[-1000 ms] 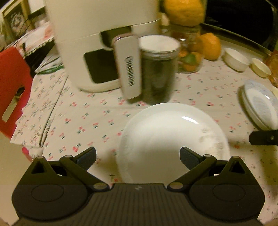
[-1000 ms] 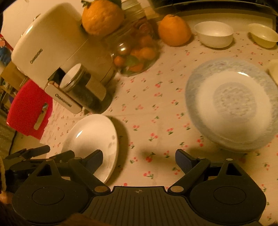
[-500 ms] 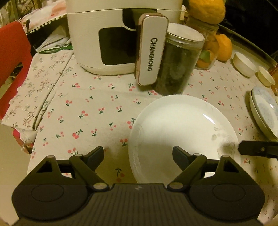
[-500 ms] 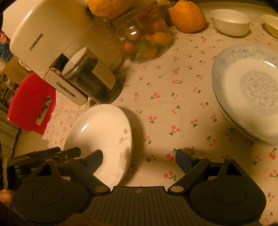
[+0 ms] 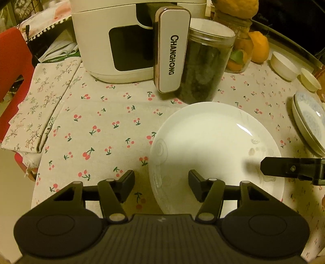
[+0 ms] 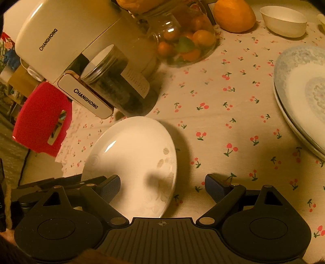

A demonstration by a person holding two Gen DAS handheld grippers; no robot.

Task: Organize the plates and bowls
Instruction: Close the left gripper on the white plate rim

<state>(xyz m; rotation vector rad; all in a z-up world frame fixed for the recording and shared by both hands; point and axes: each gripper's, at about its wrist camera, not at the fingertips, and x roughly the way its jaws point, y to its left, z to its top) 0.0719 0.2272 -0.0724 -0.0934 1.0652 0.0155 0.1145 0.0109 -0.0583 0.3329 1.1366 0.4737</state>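
Note:
A white plate [image 5: 213, 142] lies on the cherry-print tablecloth near the front edge; it also shows in the right wrist view [image 6: 132, 160]. My left gripper [image 5: 161, 187] is open, its fingers straddling the plate's near left rim. My right gripper [image 6: 162, 187] is open, straddling the plate's right rim; one of its fingers [image 5: 284, 167] reaches over the plate from the right. A stack of blue-patterned plates [image 6: 304, 91] lies to the right and shows in the left wrist view [image 5: 310, 121]. A white bowl [image 6: 284, 18] and a small cream bowl [image 5: 309, 81] stand at the back right.
A white air fryer [image 5: 132, 36] and a dark-filled jar [image 5: 203, 65] stand just behind the plate. A glass jar of fruit [image 6: 182, 38] and an orange [image 6: 233, 14] are further back. A red chair [image 6: 42, 119] stands off the table's left edge.
Both grippers have moved closer to the white plate. The left one shifted left so the plate's rim lies between its fingers; the right one moved left over the plate's right side.

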